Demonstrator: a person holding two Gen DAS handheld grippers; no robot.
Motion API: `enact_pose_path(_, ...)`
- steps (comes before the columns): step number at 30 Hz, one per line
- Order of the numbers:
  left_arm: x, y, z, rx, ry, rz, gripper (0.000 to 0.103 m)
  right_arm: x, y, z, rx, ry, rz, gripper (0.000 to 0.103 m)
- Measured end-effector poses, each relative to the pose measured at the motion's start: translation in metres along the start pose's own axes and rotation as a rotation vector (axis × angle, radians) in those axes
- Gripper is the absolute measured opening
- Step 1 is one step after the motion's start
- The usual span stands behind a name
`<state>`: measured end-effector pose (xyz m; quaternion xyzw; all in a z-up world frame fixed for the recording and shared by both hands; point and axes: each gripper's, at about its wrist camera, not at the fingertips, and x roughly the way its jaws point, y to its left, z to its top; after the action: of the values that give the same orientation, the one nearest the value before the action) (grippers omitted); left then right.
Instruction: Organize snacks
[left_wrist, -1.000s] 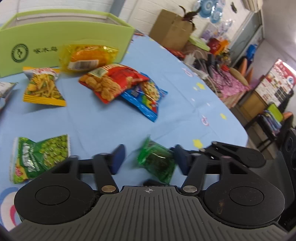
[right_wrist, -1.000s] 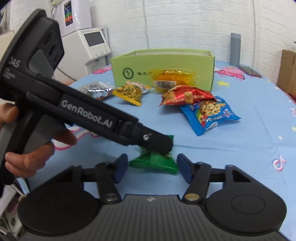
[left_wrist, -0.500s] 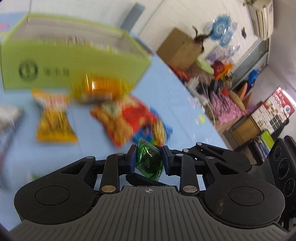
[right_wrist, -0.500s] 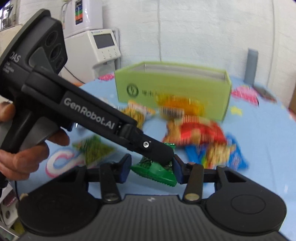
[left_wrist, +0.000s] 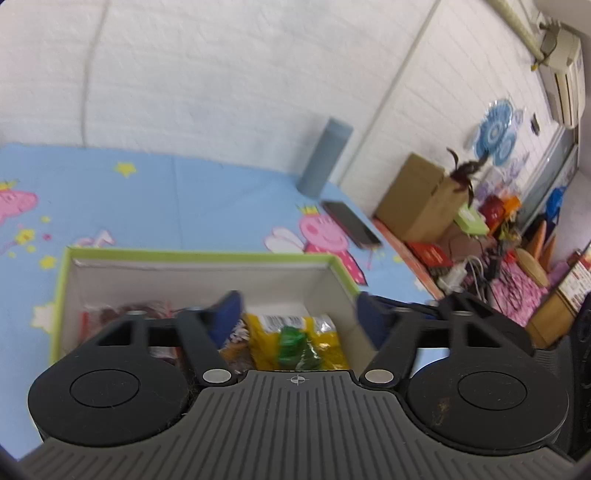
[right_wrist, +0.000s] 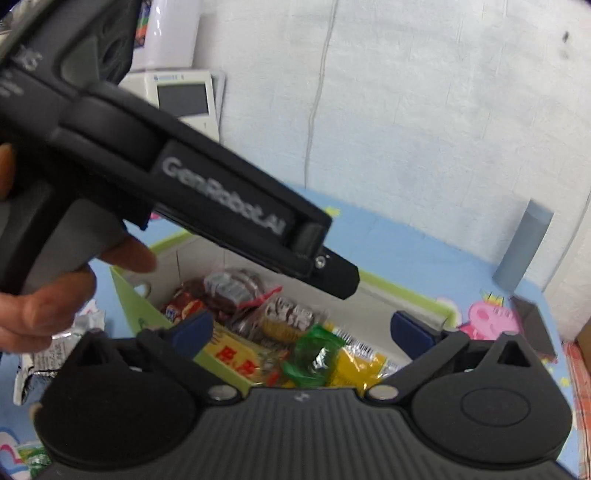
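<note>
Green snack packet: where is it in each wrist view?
Left wrist: green packet bottom centre, lying on a yellow packet inside the box.
Right wrist: green packet lower centre, in the same box.
Shared landmark: grey cylinder by the wall.

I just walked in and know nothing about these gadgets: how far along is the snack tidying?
Well along. The green box already holds several packets, and a small green packet lies on top of the yellow one. Nothing is in hand: the left gripper and right gripper are both opening, with nothing between the pads. At least a silver packet still lies on the blue tablecloth outside the box.
</note>
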<state>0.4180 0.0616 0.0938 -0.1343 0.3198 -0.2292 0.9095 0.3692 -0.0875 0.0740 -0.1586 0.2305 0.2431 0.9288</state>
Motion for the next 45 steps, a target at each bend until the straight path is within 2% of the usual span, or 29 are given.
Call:
enact_pose_path(3, -0.027, 0.008, -0.012, -0.010, -0.044, 0.003, 0.071, -0.026, 0.010, -0.010, -0.001, -0.072, -0.047, 0.102)
enact_pose_path(4, -0.037, 0.010, -0.018, -0.018, -0.052, -0.001, 0.072, -0.033, 0.014, -0.014, 0.006, -0.071, -0.053, 0.102)
enact_pose_path(7, -0.071, 0.009, -0.045, -0.011, -0.056, -0.001, 0.074, -0.060, 0.024, -0.031, 0.074, -0.071, 0.042, 0.103)
enact_pose_path(9, -0.090, 0.006, -0.066, 0.008, -0.052, 0.014, 0.075, -0.077, 0.035, -0.050, 0.143, -0.060, 0.138, 0.103)
enact_pose_path(13, -0.127, 0.001, -0.128, 0.051, 0.001, 0.038, 0.076, -0.097, 0.070, -0.094, 0.239, 0.030, 0.286, 0.102)
enact_pose_path(18, -0.150, 0.010, -0.201, -0.005, 0.095, 0.090, 0.076, -0.115, 0.135, -0.129, 0.202, 0.105, 0.279, 0.102)
enact_pose_path(21, -0.151, 0.022, -0.224, -0.071, 0.123, 0.078, 0.074, -0.115, 0.154, -0.134, 0.208, 0.111, 0.284, 0.102)
enact_pose_path(25, -0.140, 0.035, -0.224, -0.106, 0.138, 0.095, 0.066, -0.101, 0.165, -0.132, 0.213, 0.140, 0.256, 0.102)
enact_pose_path(29, -0.133, 0.038, -0.218, -0.088, 0.139, 0.071, 0.060, -0.091, 0.169, -0.134, 0.209, 0.154, 0.206, 0.102)
enact_pose_path(30, -0.131, 0.038, -0.217, -0.080, 0.142, 0.058, 0.054, -0.089, 0.170, -0.132, 0.199, 0.154, 0.193, 0.098)
enact_pose_path(31, -0.129, 0.037, -0.218, -0.073, 0.145, 0.048, 0.051, -0.086, 0.172, -0.131, 0.186, 0.149, 0.183, 0.091)
enact_pose_path(32, -0.129, 0.036, -0.219, -0.065, 0.146, 0.043, 0.037, -0.084, 0.175, -0.129, 0.167, 0.141, 0.167, 0.087)
enact_pose_path(33, -0.128, 0.034, -0.220, -0.060, 0.155, 0.030, 0.034, -0.078, 0.177, -0.128, 0.141, 0.141, 0.139, 0.079)
enact_pose_path(34, -0.129, 0.035, -0.221, -0.059, 0.151, 0.030, 0.033, -0.079, 0.178, -0.126, 0.135, 0.141, 0.127, 0.075)
enact_pose_path(36, -0.131, 0.039, -0.223, -0.085, 0.154, 0.003, 0.026, -0.083, 0.173, -0.127, 0.149, 0.145, 0.136, 0.066)
enact_pose_path(38, -0.132, 0.041, -0.224, -0.136, 0.164, -0.024, 0.025, -0.087, 0.169, -0.128, 0.162, 0.152, 0.149, 0.065)
enact_pose_path(40, -0.131, 0.035, -0.222, -0.138, 0.164, -0.016, 0.024, -0.090, 0.169, -0.127, 0.163, 0.148, 0.153, 0.057)
enact_pose_path(43, -0.128, 0.023, -0.208, -0.126, 0.138, -0.021, 0.023, -0.094, 0.162, -0.122, 0.160, 0.126, 0.136, 0.057)
enact_pose_path(44, -0.126, 0.021, -0.201, -0.125, 0.128, -0.038, 0.022, -0.095, 0.157, -0.119, 0.163, 0.120, 0.128, 0.057)
enact_pose_path(45, -0.124, 0.020, -0.195, -0.130, 0.121, -0.054, 0.016, -0.094, 0.151, -0.117, 0.165, 0.116, 0.120, 0.057)
